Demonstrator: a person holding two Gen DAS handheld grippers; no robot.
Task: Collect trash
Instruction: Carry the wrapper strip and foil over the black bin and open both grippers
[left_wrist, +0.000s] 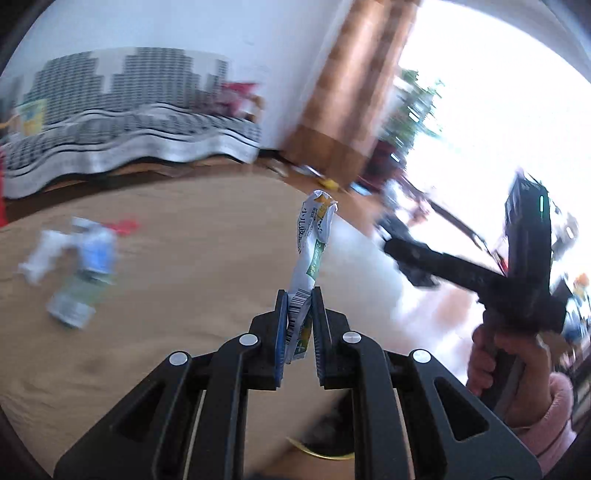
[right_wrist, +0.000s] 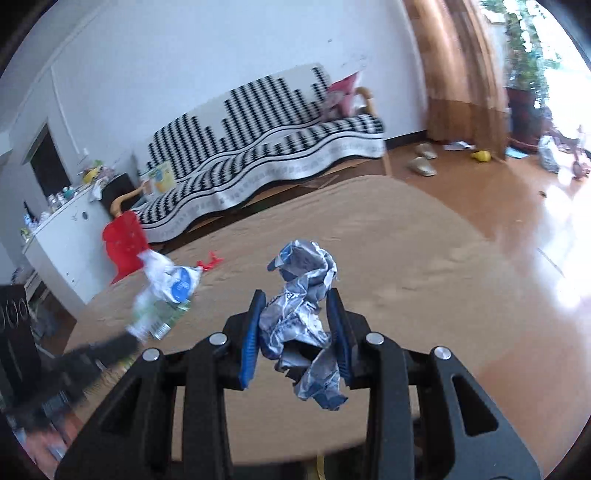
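L tool (left_wrist: 299, 299) clamped on flat white-green wrapper (left_wrist: 308, 258), sticking up betw. pads. R tool (right_wrist: 297, 306) clamped on crumpled blue-silver wrapper (right_wrist: 301, 310), both held above tan bench (right_wrist: 388, 258). Bottle (right_wrist: 162, 314) and white bag (right_wrist: 173, 277) lie on bench, L side, blurry.

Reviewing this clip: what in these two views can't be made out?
- Left wrist view: motion blur smears the trash pile on the table; labels unreadable.
- Left wrist view: window glare washes out the right side.
- Right wrist view: the left claw is a blurred streak; what it holds is not visible.
- Both views: no bin visible.
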